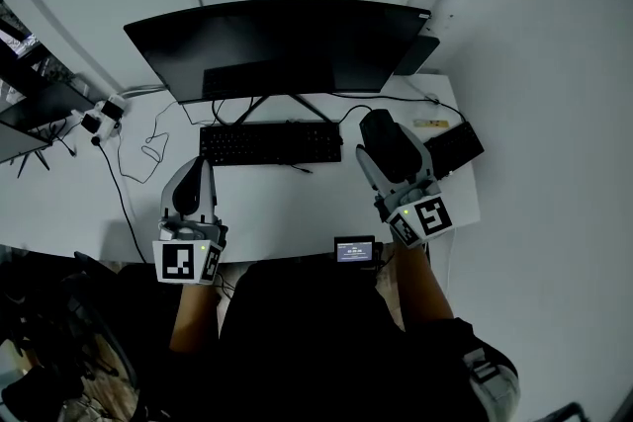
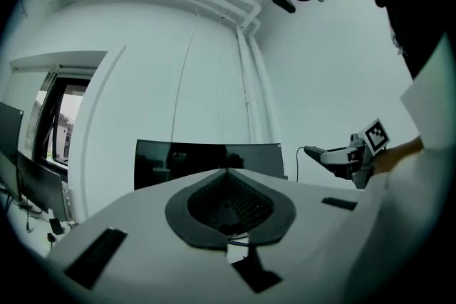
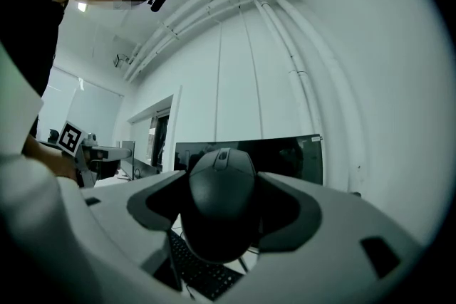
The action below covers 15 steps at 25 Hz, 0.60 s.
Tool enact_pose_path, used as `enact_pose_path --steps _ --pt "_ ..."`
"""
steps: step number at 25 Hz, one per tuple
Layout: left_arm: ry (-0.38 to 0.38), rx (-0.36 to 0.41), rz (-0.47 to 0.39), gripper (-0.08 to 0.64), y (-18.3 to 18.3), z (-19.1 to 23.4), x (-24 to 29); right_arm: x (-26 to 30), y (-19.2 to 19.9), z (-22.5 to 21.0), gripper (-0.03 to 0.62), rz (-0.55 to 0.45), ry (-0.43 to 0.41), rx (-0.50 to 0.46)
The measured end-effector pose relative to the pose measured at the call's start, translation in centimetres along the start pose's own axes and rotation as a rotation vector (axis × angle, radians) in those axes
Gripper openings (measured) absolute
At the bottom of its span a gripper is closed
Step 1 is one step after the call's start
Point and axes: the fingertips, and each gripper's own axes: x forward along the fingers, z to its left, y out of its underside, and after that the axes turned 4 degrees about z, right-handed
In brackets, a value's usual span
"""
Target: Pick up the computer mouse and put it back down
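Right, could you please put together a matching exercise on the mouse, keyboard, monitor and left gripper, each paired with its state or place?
1 computer mouse
2 keyboard
3 monitor
4 left gripper

A shut, nothing in it
B screen dark
C clamped in the right gripper
D lying flat on the desk

Pairs: 1-C, 2-D, 3-B, 4-A

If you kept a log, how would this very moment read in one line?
right gripper: shut on computer mouse | mouse: held above desk | left gripper: shut, empty
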Motion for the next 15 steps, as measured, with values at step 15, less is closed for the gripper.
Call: enact_pose_path --steps 15 --pt "0.079 -0.021 0.005 -0.006 1.5 -1.7 -0.2 -0.5 0.8 0.3 0.307 -0.003 -0.006 0.028"
